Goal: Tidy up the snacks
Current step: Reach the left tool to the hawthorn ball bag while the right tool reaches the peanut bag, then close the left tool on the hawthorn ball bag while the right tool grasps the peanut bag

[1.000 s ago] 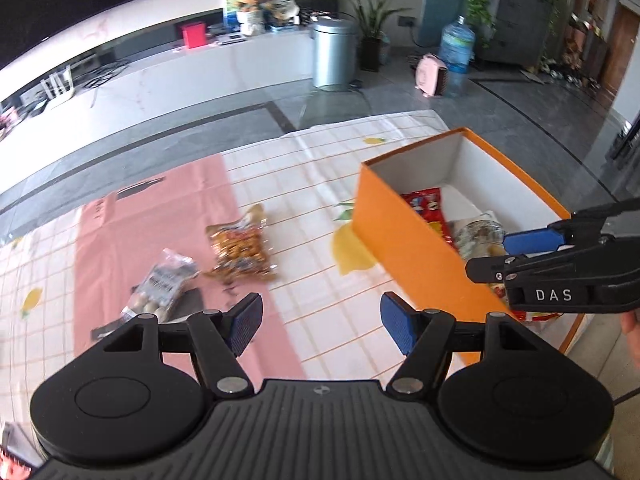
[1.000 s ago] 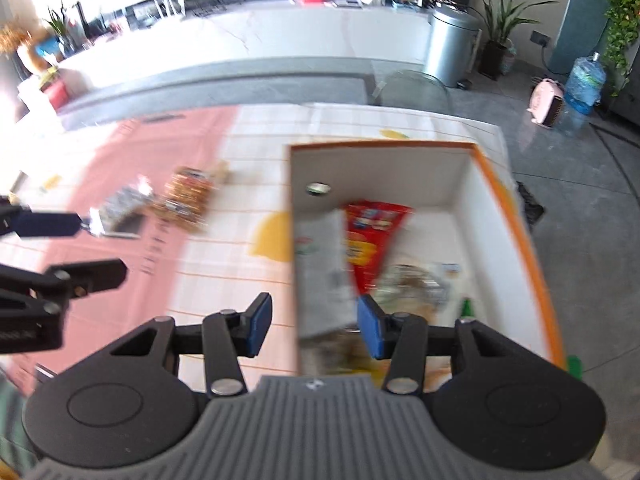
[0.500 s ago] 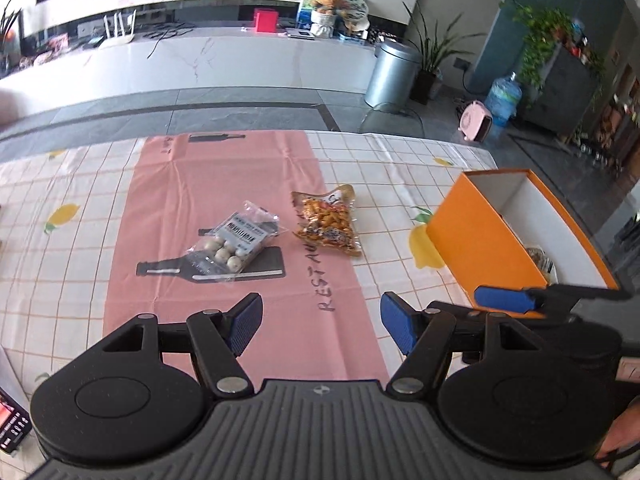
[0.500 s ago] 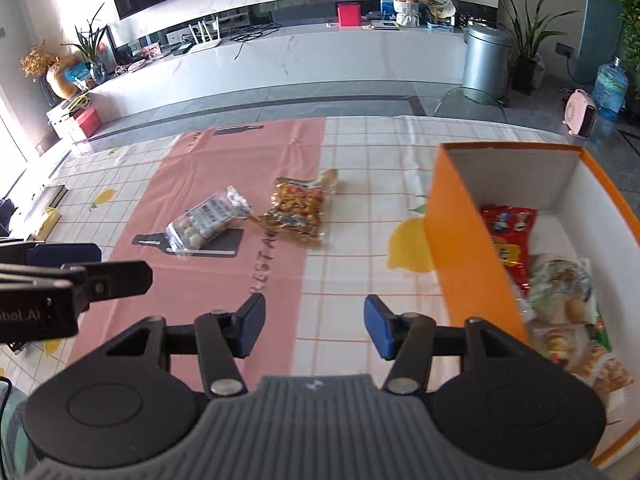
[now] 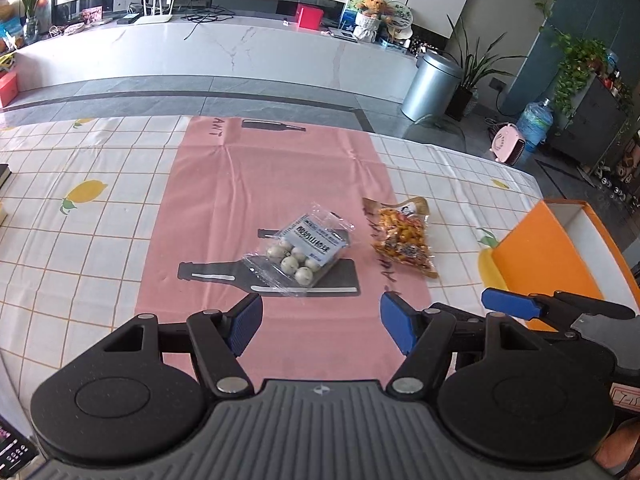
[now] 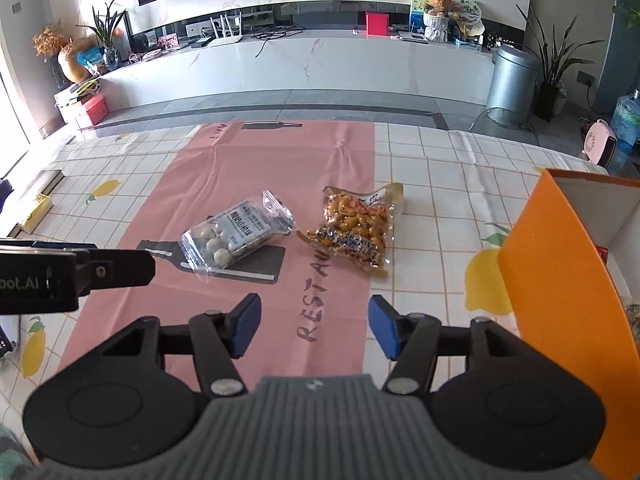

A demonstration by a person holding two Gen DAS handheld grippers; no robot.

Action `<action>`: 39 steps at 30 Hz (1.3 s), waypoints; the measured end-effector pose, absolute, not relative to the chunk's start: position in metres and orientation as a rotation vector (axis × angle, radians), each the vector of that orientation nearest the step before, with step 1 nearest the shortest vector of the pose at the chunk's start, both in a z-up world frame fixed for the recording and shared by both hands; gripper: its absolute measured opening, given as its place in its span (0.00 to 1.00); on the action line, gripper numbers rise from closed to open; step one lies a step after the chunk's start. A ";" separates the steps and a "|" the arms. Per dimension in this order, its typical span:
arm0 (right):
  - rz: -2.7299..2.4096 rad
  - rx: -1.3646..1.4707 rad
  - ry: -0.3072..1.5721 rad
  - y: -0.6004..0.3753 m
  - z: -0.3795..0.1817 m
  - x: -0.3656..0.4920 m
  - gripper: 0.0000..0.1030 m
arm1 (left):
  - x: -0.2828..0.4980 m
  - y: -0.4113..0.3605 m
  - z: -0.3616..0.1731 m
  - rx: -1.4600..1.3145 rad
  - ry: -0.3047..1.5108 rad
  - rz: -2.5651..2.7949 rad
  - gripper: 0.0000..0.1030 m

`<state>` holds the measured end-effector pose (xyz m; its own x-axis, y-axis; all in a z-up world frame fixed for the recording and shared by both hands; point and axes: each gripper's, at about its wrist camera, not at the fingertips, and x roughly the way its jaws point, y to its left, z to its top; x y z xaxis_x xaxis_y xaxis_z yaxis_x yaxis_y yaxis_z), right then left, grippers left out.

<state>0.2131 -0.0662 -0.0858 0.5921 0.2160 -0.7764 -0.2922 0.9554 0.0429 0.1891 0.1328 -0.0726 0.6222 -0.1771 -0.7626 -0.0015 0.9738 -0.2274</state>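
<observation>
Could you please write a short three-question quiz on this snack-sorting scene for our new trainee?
1. True or false: the left gripper is holding a packet.
2. Which packet lies nearer the orange box: A) packet of white balls or B) orange snack packet?
3. What are both packets resting on or beside?

Key: 1. False: both the left gripper and the right gripper have open, empty fingers. 2. B. 3. The pink runner; the white-ball packet lies on it, the orange one at its edge.
</observation>
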 end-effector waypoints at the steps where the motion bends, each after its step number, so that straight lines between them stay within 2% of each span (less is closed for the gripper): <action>1: 0.296 -0.101 0.891 -0.066 -0.090 0.219 0.56 | 0.193 0.133 -0.077 -0.209 0.900 -0.107 0.77; 8: 0.301 -0.125 0.902 -0.068 -0.111 0.260 0.61 | 0.228 0.135 -0.100 -0.116 0.912 -0.119 0.78; 10: 0.296 -0.096 0.904 -0.071 -0.114 0.270 0.66 | 0.238 0.137 -0.107 -0.100 0.924 -0.128 0.80; 20: 0.292 -0.020 0.879 -0.074 -0.133 0.302 0.72 | 0.266 0.126 -0.132 0.082 0.929 -0.179 0.82; 22: 0.293 -0.014 0.869 -0.074 -0.132 0.308 0.78 | 0.270 0.123 -0.134 0.108 0.936 -0.188 0.82; 25: 0.287 0.001 0.873 -0.072 -0.135 0.319 0.82 | 0.274 0.118 -0.137 0.128 0.942 -0.223 0.82; 32: 0.271 0.036 0.909 -0.071 -0.153 0.344 0.82 | 0.285 0.112 -0.145 0.186 0.955 -0.262 0.85; 36: 0.278 0.017 0.914 -0.067 -0.158 0.348 0.74 | 0.293 0.112 -0.149 0.193 0.967 -0.291 0.85; 39: 0.291 0.010 0.895 -0.068 -0.159 0.345 0.73 | 0.297 0.111 -0.153 0.193 0.970 -0.304 0.85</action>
